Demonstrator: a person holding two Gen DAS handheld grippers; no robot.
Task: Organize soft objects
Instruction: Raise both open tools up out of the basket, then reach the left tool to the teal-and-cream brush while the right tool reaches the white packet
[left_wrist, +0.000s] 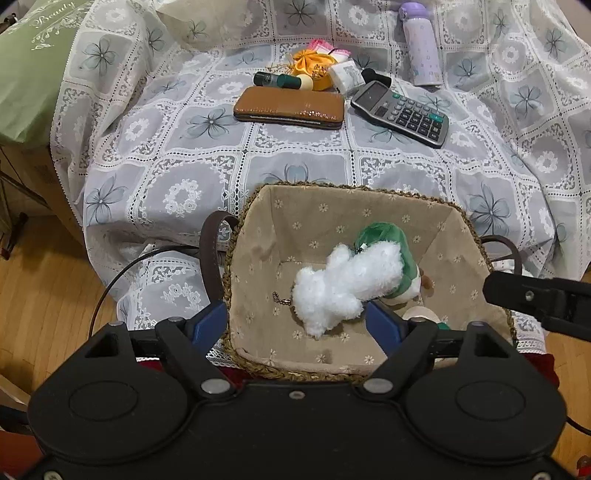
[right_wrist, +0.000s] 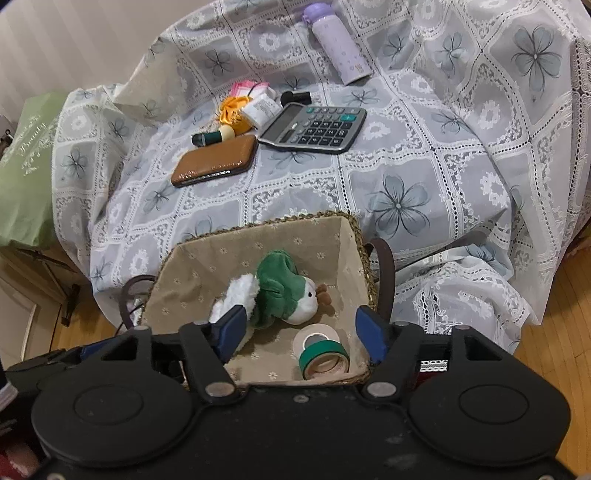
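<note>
A woven straw basket with flowered cloth lining (left_wrist: 258, 236) sits low in the middle of both views. Inside lie a fluffy white plush toy (left_wrist: 343, 284), a green and white plush bird (right_wrist: 291, 291) and two rolls of tape (right_wrist: 323, 354). The left gripper (left_wrist: 295, 323) has its blue fingers wide apart and holds nothing. The right gripper (right_wrist: 301, 330) is open too, with nothing in it. Higher up, a brown leather wallet (left_wrist: 290, 107) and a grey calculator (left_wrist: 400, 112) lie on the lace flower cloth (left_wrist: 184, 166).
</note>
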